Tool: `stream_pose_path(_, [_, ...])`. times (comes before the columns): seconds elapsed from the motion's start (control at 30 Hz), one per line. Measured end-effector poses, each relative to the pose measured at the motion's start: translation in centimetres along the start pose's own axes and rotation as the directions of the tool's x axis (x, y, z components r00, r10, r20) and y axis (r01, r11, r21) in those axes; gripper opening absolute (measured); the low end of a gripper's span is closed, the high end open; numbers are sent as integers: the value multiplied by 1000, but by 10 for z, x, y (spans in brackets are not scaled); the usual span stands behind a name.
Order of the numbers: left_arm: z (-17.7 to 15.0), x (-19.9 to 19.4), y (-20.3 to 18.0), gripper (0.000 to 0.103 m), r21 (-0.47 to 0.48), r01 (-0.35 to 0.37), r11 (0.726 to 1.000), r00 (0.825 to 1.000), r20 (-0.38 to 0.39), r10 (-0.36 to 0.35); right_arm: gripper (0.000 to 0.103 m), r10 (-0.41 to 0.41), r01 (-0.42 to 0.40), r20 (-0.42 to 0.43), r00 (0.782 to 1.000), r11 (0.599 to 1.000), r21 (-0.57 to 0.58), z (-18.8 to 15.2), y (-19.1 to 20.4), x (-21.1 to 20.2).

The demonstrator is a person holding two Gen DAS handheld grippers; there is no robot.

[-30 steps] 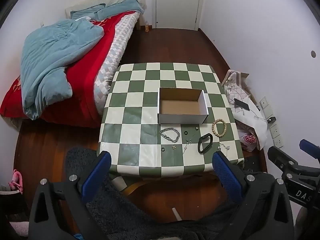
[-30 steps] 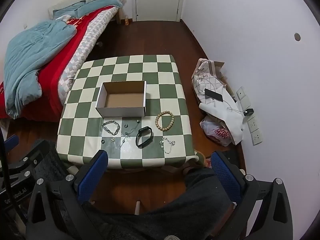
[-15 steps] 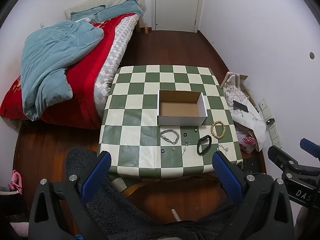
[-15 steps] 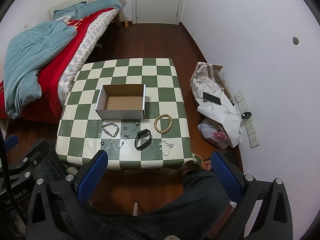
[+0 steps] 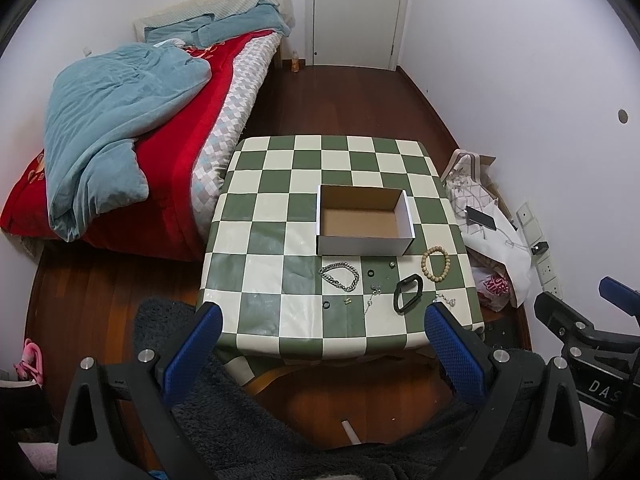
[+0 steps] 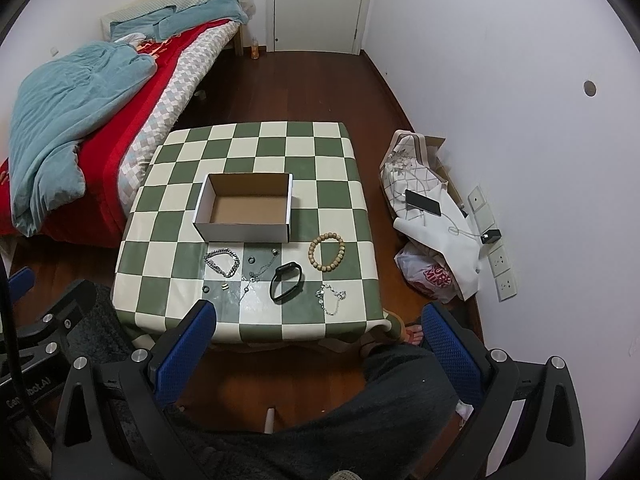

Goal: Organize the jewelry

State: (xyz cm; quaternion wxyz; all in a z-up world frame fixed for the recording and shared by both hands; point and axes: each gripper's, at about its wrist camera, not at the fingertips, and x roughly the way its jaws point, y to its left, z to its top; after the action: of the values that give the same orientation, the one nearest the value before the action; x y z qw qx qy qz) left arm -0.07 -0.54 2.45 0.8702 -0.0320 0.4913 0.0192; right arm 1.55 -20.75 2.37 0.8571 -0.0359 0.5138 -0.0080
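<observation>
An empty open cardboard box (image 5: 364, 220) (image 6: 246, 208) sits mid-table on the green-and-white checkered cloth (image 5: 280, 216) (image 6: 336, 176). In front of it lie a silver chain bracelet (image 5: 340, 276) (image 6: 222, 262), a wooden bead bracelet (image 5: 435, 265) (image 6: 327, 252), a black band (image 5: 407, 293) (image 6: 285, 281), a thin silver chain (image 6: 331, 299), small rings (image 5: 327, 304) and tiny pieces. My left gripper (image 5: 322, 320) and right gripper (image 6: 318, 320) both hang open, high above and short of the table's near edge, holding nothing.
A bed with a red cover and blue blanket (image 5: 120, 128) runs along the left. White bags with a phone (image 6: 424, 204) lie on the floor right of the table, by wall sockets. A person's dark-trousered legs (image 6: 380, 408) sit below. A closed door (image 5: 356, 12) stands at the back.
Both grippers have drawn back and up a little, so the table looks slightly smaller and lower in view. Nothing on the table has moved.
</observation>
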Motion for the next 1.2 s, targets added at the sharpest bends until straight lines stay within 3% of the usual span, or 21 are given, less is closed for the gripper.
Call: stream_pose_path(1.2, [-3,-4,3,103,-1,-2,1000,1000,13,2,103,-5,5,14,1000,1000,-4,2,-4,-8])
